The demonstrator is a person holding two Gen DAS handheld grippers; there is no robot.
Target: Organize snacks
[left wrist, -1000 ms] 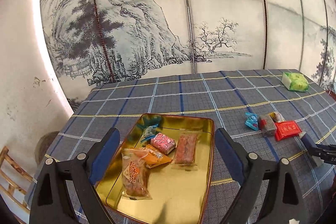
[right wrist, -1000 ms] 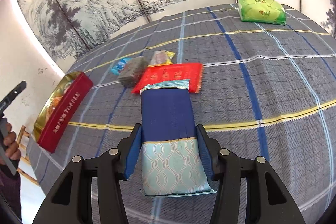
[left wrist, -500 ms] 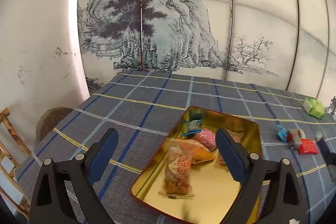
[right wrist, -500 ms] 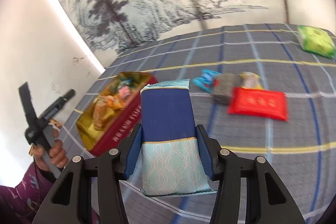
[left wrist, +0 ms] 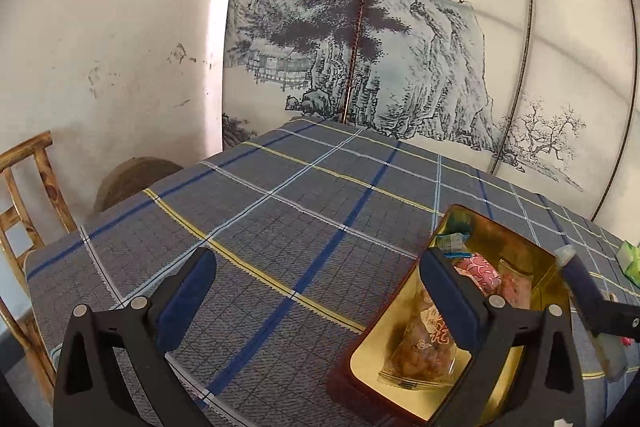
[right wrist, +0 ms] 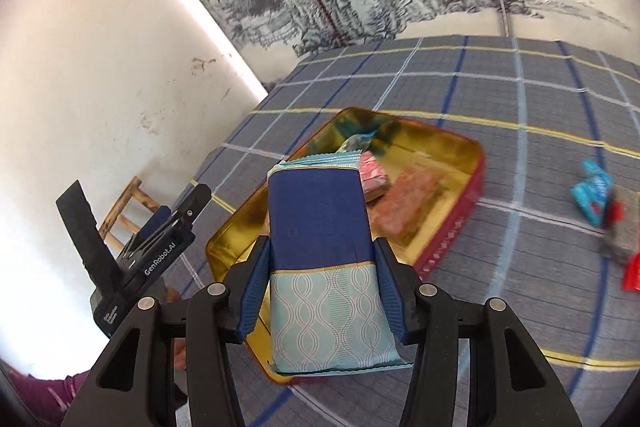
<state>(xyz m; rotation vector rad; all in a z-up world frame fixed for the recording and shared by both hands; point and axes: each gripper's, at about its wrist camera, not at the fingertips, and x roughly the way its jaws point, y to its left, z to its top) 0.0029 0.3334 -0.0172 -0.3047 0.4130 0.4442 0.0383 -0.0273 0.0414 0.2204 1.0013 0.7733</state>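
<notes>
My right gripper (right wrist: 322, 267) is shut on a long blue and pale teal snack packet (right wrist: 320, 219), which it holds above the near end of the gold tin (right wrist: 440, 147) with red sides. Inside the tin lie a pink wrapped sweet (left wrist: 480, 267), a clear packet of brown snack (left wrist: 420, 347) and several more. My left gripper (left wrist: 320, 295) hovers over the plaid cloth to the left of the tin (left wrist: 520, 243). Its jaws are opening wide and nothing is between them. The packet's end (left wrist: 576, 271) shows at the right in the left wrist view.
A blue wrapper (right wrist: 592, 195), a grey packet (right wrist: 620, 239) and a red packet (right wrist: 632, 271) lie loose on the cloth to the right of the tin. A green packet (left wrist: 630, 259) sits further off. A wooden chair (left wrist: 24, 195) stands past the table's left edge, with a painted screen behind.
The right gripper has carried the blue packet left, from beside the loose snacks to above the tin. The left gripper has swung left off the tin and its jaws have spread wider.
</notes>
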